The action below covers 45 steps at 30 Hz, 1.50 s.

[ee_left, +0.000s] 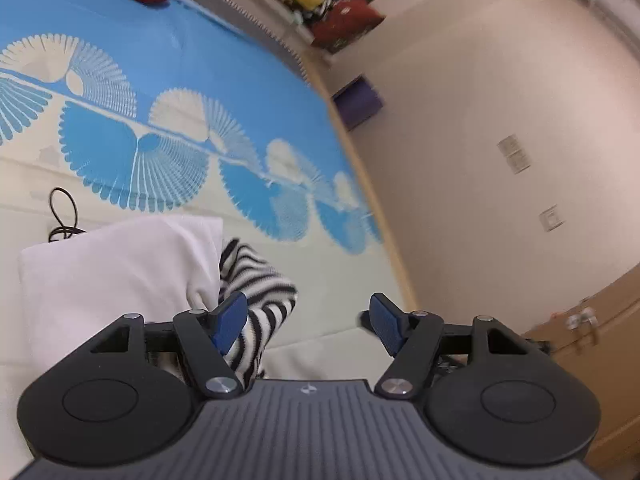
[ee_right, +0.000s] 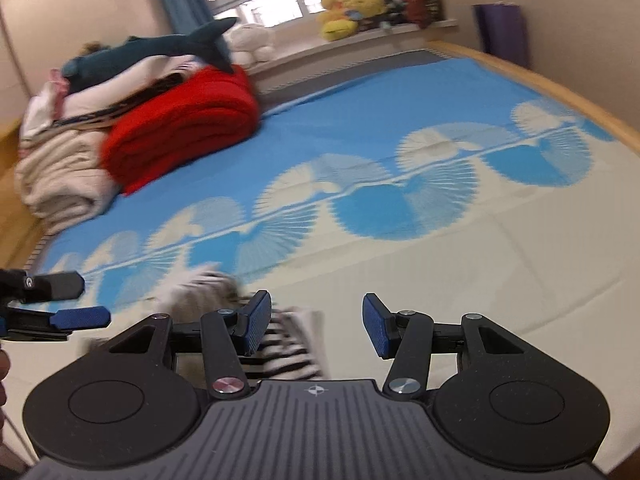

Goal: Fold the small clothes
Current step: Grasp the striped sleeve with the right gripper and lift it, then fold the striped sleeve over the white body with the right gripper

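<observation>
A black-and-white striped garment [ee_left: 256,288] lies crumpled on the bed sheet [ee_left: 240,80], beside a white garment [ee_left: 116,268] folded over it at the left. My left gripper [ee_left: 308,322] is open and empty, its left pad just above the striped cloth. In the right wrist view the striped garment [ee_right: 288,348] lies blurred under my right gripper [ee_right: 316,326], which is open and empty. The left gripper's blue fingertips [ee_right: 80,316] show at the left edge of that view.
A red folded blanket [ee_right: 188,120] and a pile of bedding with a plush shark [ee_right: 152,48] sit at the bed's far left. Yellow plush toys [ee_right: 352,12] are on the windowsill. A black cable [ee_left: 62,216] lies on the sheet. The wooden bed edge [ee_left: 376,200] runs along the wall.
</observation>
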Each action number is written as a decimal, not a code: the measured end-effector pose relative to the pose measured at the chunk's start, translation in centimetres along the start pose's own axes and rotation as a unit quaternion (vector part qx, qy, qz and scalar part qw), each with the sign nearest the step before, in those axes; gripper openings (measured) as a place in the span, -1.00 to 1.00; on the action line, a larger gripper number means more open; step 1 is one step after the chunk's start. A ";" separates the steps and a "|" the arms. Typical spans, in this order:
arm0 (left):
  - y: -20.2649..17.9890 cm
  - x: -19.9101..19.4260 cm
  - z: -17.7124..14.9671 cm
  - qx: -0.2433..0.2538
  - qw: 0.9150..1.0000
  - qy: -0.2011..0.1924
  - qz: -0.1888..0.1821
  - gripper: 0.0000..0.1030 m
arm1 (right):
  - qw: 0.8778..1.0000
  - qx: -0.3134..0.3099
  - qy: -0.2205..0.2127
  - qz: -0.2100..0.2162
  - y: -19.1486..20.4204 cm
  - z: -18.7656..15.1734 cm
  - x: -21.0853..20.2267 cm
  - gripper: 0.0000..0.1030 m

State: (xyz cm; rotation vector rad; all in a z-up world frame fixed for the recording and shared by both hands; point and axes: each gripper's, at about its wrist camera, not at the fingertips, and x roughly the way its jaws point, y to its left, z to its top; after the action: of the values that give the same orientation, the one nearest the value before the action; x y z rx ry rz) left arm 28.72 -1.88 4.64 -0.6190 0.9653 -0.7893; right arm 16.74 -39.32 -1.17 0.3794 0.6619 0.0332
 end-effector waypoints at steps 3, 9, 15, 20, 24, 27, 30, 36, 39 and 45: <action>0.5 -2.1 0.4 0.002 1.000 -0.016 0.007 0.40 | 0.999 0.009 0.004 0.041 1.7 -0.2 0.4 0.03; 3.0 -5.4 0.6 -0.015 0.997 -0.026 0.070 0.40 | 0.993 -0.015 0.008 0.119 6.8 -0.8 1.3 0.26; 6.1 -8.9 -0.1 -0.038 0.989 -0.033 0.137 0.40 | 0.983 -0.110 0.037 0.144 14.3 -2.1 3.8 0.42; 7.6 -11.6 0.0 -0.056 0.983 -0.051 0.170 0.40 | 0.966 -0.238 0.059 0.088 19.7 -4.8 6.3 0.36; 7.4 -11.4 0.2 -0.052 0.981 -0.041 0.180 0.40 | 0.948 -0.308 0.077 0.028 19.2 -6.1 6.3 -0.79; 6.7 -9.4 -0.1 -0.030 0.982 -0.006 0.188 0.40 | 0.968 -0.242 0.046 0.050 15.0 -4.2 3.3 -0.83; 5.5 -6.8 -1.0 0.008 0.981 0.047 0.187 0.40 | 0.979 -0.196 0.031 0.051 10.0 -3.4 0.2 -0.85; 3.1 -2.1 -3.8 0.091 0.973 0.122 0.171 0.40 | 0.976 -0.179 0.121 0.016 1.7 -6.0 -1.3 -0.88; 2.7 -0.1 -4.9 0.108 0.968 0.146 0.173 0.40 | 0.964 -0.180 0.194 0.000 -0.5 -7.9 -0.2 -0.89; 3.0 5.5 -7.9 0.167 0.936 0.197 0.238 0.43 | 0.973 -0.161 0.168 0.014 -1.1 -6.8 -1.2 -0.90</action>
State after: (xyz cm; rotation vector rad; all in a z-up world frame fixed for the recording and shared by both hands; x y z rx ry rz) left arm 24.47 -5.50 -3.70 0.0848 1.2481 -0.6257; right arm 11.61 -38.30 -5.74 0.0686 0.9685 0.2330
